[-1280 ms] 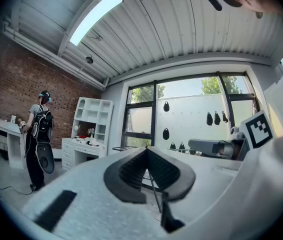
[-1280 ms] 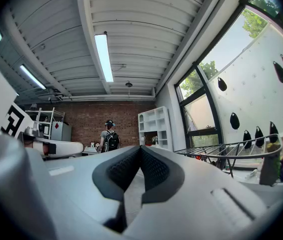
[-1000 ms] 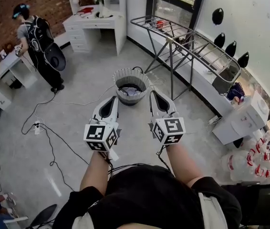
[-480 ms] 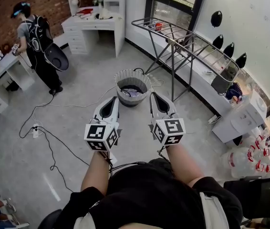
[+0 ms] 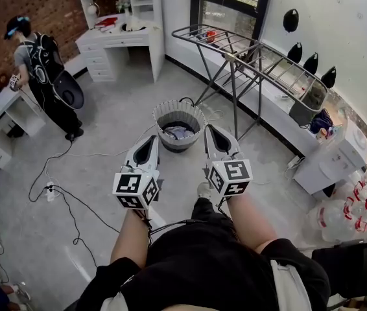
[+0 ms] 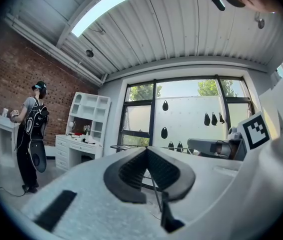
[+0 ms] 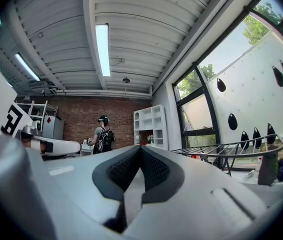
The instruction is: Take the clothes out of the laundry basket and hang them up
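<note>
Clothes (image 5: pixel 178 133) lie in a dark heap inside the basket (image 5: pixel 162 108), which stands on the floor (image 5: pixel 106 141) straight ahead of the person. The rack (image 5: pixel 255 60) is beyond it to the right.

Over the last second the basket has drawn closer to both tongs in the head view. A foot (image 5: pixel 203 190) now shows under the right tongs (image 5: pixel 210 129), so the person seems to be walking up to it. The task is probably still at the approach, with no garment lifted and the rack bare.

The left tongs (image 5: pixel 151 138) and the right tongs are each pressed together with nothing between them. In the head view their tips sit just short of the basket's near rim, one at either side. They are held level, though. Both gripper views look across the room at the window and the rack and show no basket, so the clothes lie below and ahead of the tongs. To take a garment, the tongs would likely have to tip down and spread.
</note>
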`<state>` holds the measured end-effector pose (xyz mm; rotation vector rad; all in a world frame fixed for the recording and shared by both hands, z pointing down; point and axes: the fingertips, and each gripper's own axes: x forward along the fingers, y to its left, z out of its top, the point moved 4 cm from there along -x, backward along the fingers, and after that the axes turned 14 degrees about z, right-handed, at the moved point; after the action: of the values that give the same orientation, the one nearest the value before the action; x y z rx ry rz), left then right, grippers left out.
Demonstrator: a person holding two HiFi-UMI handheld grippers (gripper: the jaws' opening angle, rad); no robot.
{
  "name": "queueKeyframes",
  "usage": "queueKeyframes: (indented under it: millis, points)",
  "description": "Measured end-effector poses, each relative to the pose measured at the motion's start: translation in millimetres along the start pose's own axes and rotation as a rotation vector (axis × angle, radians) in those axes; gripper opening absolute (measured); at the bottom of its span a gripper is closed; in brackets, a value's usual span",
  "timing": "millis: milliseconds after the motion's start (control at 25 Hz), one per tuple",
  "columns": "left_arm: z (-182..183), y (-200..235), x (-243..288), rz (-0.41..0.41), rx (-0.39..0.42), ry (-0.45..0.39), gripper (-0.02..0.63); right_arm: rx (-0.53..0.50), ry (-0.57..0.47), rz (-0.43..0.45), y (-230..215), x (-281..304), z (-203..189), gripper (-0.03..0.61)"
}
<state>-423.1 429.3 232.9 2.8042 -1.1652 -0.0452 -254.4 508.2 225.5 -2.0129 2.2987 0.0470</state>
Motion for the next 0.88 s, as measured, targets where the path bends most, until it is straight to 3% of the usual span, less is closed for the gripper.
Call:
queueKeyframes:
  millis: [560,880]
  points:
    - [9.2,-2.8,235.4,0.025,0.055,0.021,0.007,0.029,0.008,0.040,-188.2,153.2,-8.5,0.012]
    - [12.3,-8.4,363.3,0.046,0.041,0.034,0.006,0.033,0.029,0.077,-289.5,228.3,-10.0,0.012]
